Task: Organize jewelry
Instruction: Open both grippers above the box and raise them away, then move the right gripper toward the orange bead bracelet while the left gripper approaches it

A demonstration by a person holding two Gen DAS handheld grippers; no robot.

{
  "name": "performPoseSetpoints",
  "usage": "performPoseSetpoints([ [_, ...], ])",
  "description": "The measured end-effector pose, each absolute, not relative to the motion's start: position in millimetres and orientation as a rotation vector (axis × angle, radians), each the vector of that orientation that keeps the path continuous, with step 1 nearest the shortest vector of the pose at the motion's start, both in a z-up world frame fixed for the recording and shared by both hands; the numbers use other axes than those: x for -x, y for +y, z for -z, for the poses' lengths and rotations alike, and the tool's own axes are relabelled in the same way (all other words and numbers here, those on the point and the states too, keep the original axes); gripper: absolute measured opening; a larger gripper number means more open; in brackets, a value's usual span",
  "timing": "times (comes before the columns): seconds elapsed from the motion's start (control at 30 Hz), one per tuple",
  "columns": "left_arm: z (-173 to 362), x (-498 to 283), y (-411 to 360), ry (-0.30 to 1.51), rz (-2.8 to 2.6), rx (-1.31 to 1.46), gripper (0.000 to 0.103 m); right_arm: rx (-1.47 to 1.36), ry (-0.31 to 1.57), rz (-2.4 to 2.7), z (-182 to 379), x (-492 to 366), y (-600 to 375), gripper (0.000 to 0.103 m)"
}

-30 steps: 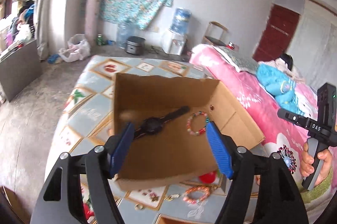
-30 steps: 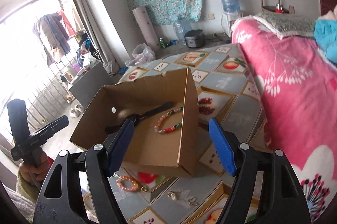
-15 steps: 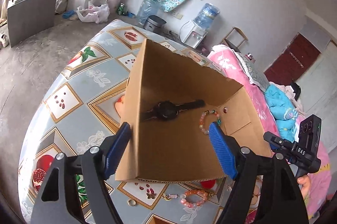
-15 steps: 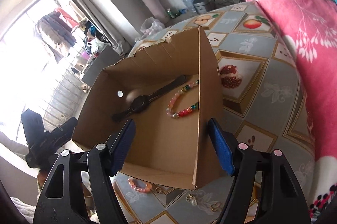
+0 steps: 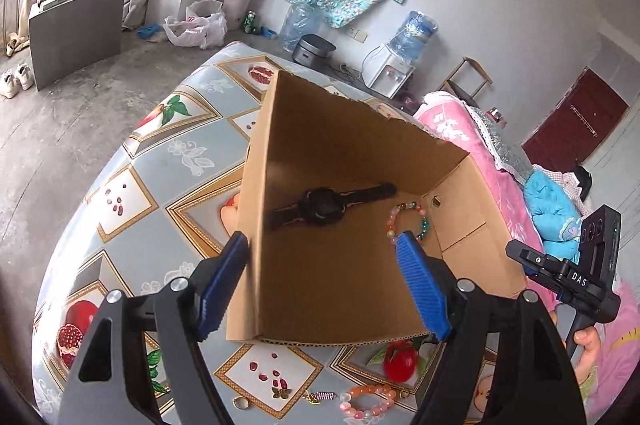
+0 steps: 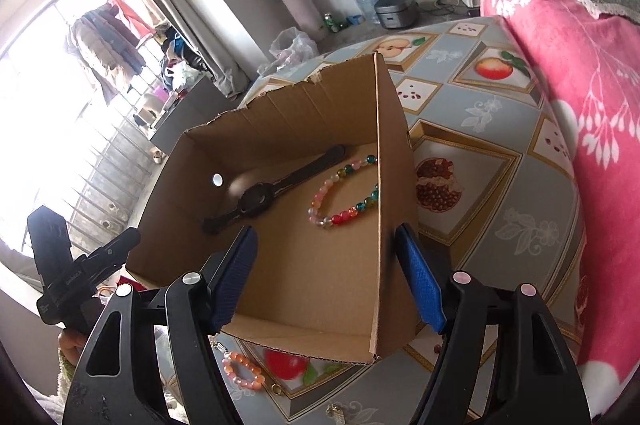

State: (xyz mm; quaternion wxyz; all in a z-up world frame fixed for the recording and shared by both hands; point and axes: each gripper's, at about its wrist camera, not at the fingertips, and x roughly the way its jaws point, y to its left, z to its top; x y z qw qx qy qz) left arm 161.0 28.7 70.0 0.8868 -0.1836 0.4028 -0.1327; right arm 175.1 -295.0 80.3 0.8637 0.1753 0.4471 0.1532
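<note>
Two pieces already lie in the box (image 5: 340,265): a black watch (image 5: 324,205) toward the far left of its floor and a bead bracelet (image 6: 344,193) by the right wall. More wait on the bench (image 5: 132,193) at the near edge, in front of the box: an orange bracelet (image 5: 366,399), a ring (image 5: 240,403), a butterfly charm (image 5: 281,392) and a small clasp (image 5: 320,396).

Both sets of my fingers stand apart and carry nothing. My left fingers (image 5: 324,265) straddle the box's left wall; my right fingers (image 6: 326,261) straddle its right wall, neither pad pressing the cardboard as far as I can tell.

I judge I am between picks, choosing the next piece. The next move calls for dropping low to the near bench, past the box's front lip, and closing on something thin; the orange bracelet looks the easiest catch, the ring the hardest.
</note>
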Motion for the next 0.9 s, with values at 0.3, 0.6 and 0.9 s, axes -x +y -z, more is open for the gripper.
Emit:
performPoseSetpoints([
  [0.3,-103,-104,42,0.717,0.232,0.211,0.079,-0.334,0.854,-0.112,-104,-119,-311,0.085],
  [0.6,-43,-52,28,0.905,0.192,0.052,0.085,-0.041,0.909,0.154,-88,-45,-283,0.095],
  [0.9,13,-40,-6,1.007,0.227,-0.165,0.085,-0.041,0.983,-0.019,-61,-17,-229,0.095],
])
